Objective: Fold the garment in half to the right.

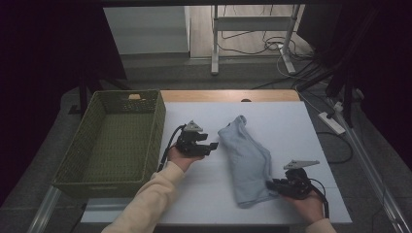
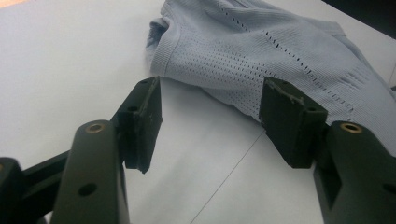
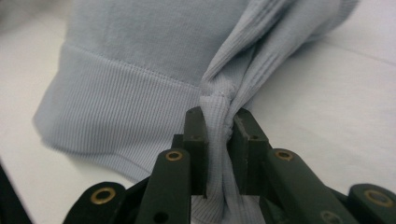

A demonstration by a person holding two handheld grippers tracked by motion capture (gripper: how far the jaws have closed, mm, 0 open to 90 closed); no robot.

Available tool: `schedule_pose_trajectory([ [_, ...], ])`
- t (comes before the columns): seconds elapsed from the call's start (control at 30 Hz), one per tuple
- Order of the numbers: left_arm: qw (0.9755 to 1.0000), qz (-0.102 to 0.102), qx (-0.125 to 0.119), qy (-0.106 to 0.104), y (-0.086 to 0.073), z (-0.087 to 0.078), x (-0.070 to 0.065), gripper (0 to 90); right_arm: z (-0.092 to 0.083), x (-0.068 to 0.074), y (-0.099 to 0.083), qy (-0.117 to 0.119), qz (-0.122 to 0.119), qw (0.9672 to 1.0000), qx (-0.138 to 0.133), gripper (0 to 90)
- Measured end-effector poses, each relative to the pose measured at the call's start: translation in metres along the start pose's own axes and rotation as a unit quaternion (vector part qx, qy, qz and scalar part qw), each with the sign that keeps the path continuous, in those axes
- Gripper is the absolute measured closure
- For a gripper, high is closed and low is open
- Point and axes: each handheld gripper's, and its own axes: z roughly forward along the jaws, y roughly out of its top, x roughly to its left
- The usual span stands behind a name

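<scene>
Right gripper view is showing the right gripper (image 3: 219, 135) pinching a bunched fold of the pale blue garment (image 3: 140, 60): both black pads are pressing on the cloth, which is gathering into tight ridges between them, while the ribbed hem is lying flat on the white table (image 3: 336, 121) beside the pinch. Left gripper view is showing the left gripper (image 2: 210, 116) with its jaws standing apart and nothing between them; its fingers (image 2: 148, 116) are hovering over bare table just short of the garment, whose perforated knit and rolled edge are lying ahead of the pads without touching them.

High view is placing both at once: the right gripper (image 1: 278, 185) is biting the near right corner of the garment (image 1: 247, 158), which is stretching as a long folded strip across the middle of the table (image 1: 301, 126), and the left gripper (image 1: 210, 145) is sitting just beside the strip's far left part. A green woven basket (image 1: 73, 160) is standing at the table's left edge, well apart from the garment, and nothing is lying inside it. Cream sleeves are entering from the bottom.

Fine detail such as the knit's perforations and the crushed fold is coming from the gripper views, whereas the basket and the garment's whole outline are coming from the high view.
</scene>
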Motion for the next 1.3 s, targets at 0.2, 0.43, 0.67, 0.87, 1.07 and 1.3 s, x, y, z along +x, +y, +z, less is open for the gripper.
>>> schedule_pose_trajectory([
  [0.2, 1.0000, 0.000, 0.002, 0.000, 0.000, 0.001, 0.000, 39.6, 0.003, 0.010, -0.001, 0.029, -0.002, 0.9996, 0.000, 76.9],
  [0.43, 1.0000, -0.003, 0.000, -0.001, 0.000, 0.000, 0.001, 39.6, 0.008, 0.019, 0.000, 0.051, -0.004, 0.9987, -0.002, 76.9],
  [0.67, 1.0000, -0.006, -0.002, -0.002, 0.000, -0.001, 0.003, 39.5, 0.009, 0.023, 0.000, 0.075, -0.001, 0.9972, -0.008, 76.9],
  [0.87, 1.0000, -0.008, -0.002, -0.001, 0.000, -0.002, 0.004, 39.2, 0.008, 0.026, 0.000, 0.068, -0.011, 0.9976, -0.008, 76.8],
  [1.07, 1.0000, -0.008, -0.004, 0.000, 0.000, -0.003, 0.004, 39.1, 0.005, 0.026, -0.001, 0.049, -0.032, 0.9982, -0.007, 75.4],
  [1.3, 1.0000, -0.008, -0.004, 0.001, 0.000, -0.003, 0.004, 38.8, -0.003, 0.026, -0.001, 0.029, -0.047, 0.9981, -0.028, 58.0],
])
